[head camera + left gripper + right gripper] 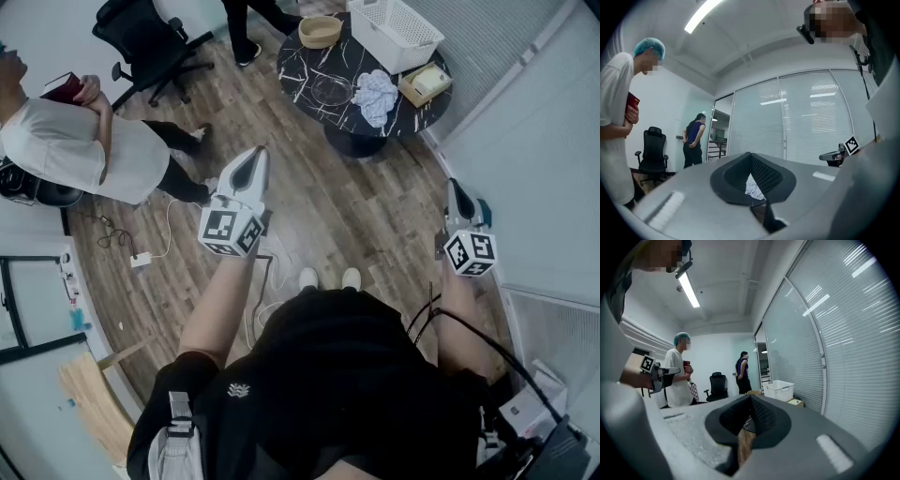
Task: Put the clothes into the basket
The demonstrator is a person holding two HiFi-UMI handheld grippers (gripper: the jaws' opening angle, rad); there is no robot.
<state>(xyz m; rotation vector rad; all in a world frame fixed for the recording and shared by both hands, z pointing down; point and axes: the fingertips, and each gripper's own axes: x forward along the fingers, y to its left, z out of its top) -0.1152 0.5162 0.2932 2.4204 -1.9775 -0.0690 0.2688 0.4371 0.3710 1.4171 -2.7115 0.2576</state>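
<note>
The left hand-held gripper (253, 159) and the right hand-held gripper (454, 187) were held well apart above the wooden floor (319, 202), each with its jaws closed on nothing. Well ahead of both, the clothes (377, 94) lay crumpled on the round dark bench (305, 56). The white basket (396, 33) stood just beyond them.

We wear a black top (347, 375) and white shoes (328, 278); our grey left tool (251, 157) and right tool (456, 192) carry black-and-white marker cubes (230, 232).
</note>
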